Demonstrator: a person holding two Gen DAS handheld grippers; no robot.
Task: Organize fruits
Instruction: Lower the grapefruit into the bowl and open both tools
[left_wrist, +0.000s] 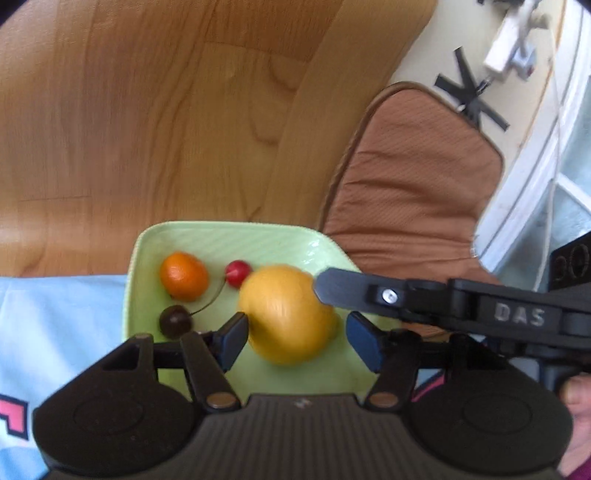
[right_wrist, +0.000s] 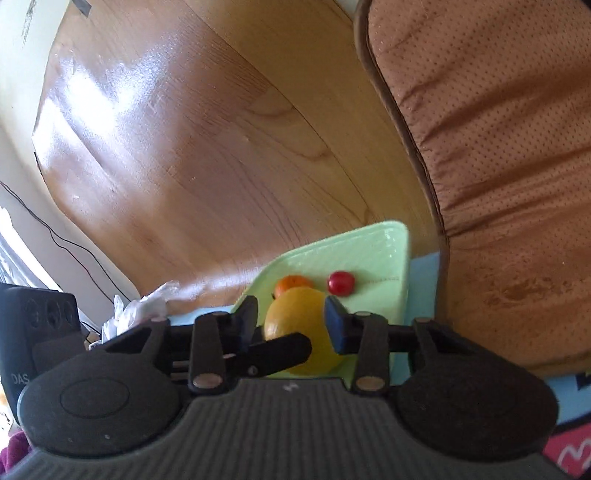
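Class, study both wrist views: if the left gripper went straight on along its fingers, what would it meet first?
Most likely the yellow fruit on the green plate: it lies directly between the left gripper's open fingers. Contact is unclear because of blur.

One green plate (left_wrist: 229, 240) sits in the lower middle of the frame. It holds four fruits: one large yellow fruit (left_wrist: 288, 314), one small orange (left_wrist: 183, 276) and two cherries, one red cherry (left_wrist: 238, 273) and one dark cherry (left_wrist: 175, 321). One brown cushion (left_wrist: 413, 177) fills the right side. Two grippers show: the left gripper (left_wrist: 295, 339) and the right gripper (right_wrist: 291, 325).
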